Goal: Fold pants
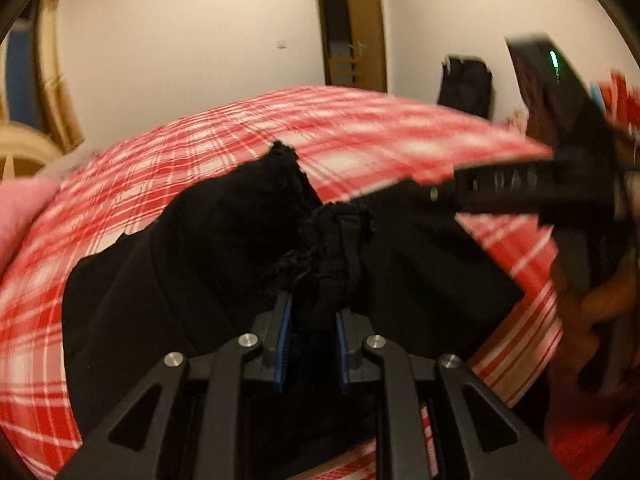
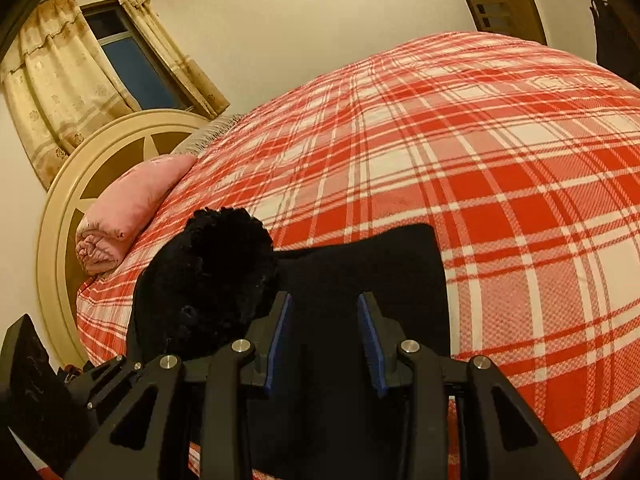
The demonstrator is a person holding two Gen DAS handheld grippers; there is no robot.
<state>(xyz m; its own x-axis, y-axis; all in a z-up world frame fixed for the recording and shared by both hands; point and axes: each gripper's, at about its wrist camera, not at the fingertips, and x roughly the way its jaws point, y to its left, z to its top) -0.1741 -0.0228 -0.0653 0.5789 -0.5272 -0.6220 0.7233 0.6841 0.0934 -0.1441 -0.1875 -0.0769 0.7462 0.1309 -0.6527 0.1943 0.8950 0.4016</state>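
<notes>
Black pants lie bunched on a red and white plaid bed cover. My left gripper is shut on a gathered fold of the pants and holds it raised. In the right wrist view the pants lie partly flat, with a fuzzy raised bunch at the left. My right gripper is open just above the flat part, with cloth under its jaws but nothing pinched. The right gripper also shows in the left wrist view, at the right, blurred.
The plaid bed cover stretches far and right. A rolled pink blanket lies at the bed's left edge by a cream headboard. A curtained window, a wooden door and a dark garment stand along the walls.
</notes>
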